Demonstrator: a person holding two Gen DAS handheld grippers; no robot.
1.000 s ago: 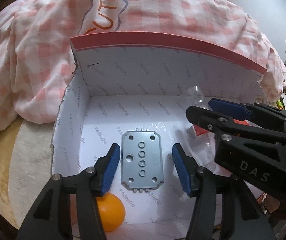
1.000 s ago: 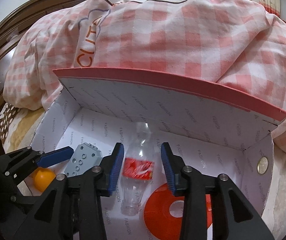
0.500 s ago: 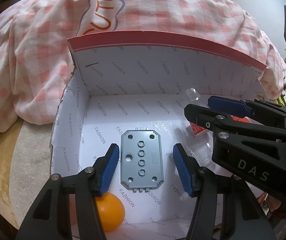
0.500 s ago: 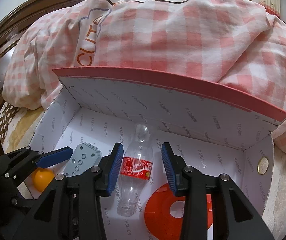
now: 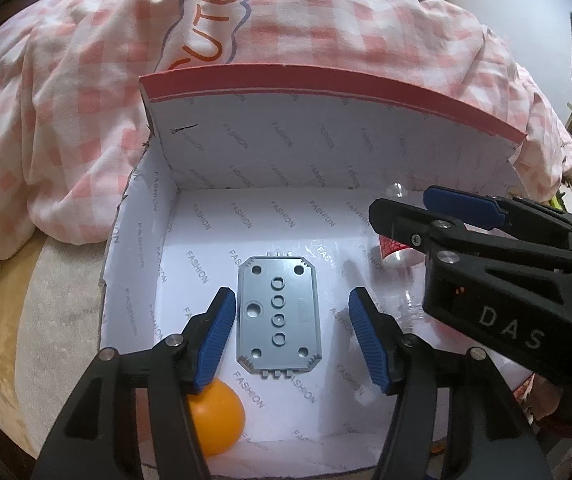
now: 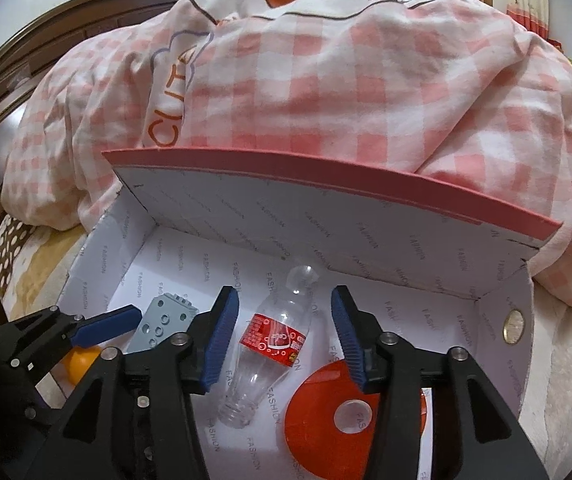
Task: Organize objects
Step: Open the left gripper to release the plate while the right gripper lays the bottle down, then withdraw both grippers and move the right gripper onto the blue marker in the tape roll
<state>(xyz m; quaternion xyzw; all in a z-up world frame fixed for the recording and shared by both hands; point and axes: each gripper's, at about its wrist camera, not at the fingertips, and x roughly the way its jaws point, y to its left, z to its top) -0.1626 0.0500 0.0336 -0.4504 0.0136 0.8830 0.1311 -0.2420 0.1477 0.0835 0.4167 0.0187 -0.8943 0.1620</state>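
An open white box with a red lid [image 5: 326, 152] [image 6: 326, 216] sits on the bed. Inside lie a grey plate with holes [image 5: 277, 312] [image 6: 161, 322], an orange ball [image 5: 217, 420] [image 6: 79, 364], a clear plastic bottle with a red label [image 6: 273, 340] [image 5: 396, 248] and a red disc with a centre hole [image 6: 326, 412]. My left gripper [image 5: 288, 336] is open and empty above the grey plate. My right gripper [image 6: 283, 334] is open and empty above the bottle, which lies on the box floor.
A pink and white checked quilt [image 5: 245, 20] [image 6: 326, 80] is heaped behind and left of the box. A dark wooden headboard [image 6: 25, 76] stands at the far left. A round metal snap [image 6: 514, 326] sits on the box's right wall.
Both grippers have drawn back slightly from the box and the right jaws have widened. The bottle now lies free on the box floor, lower between the right fingers. The plate and ball have not moved.
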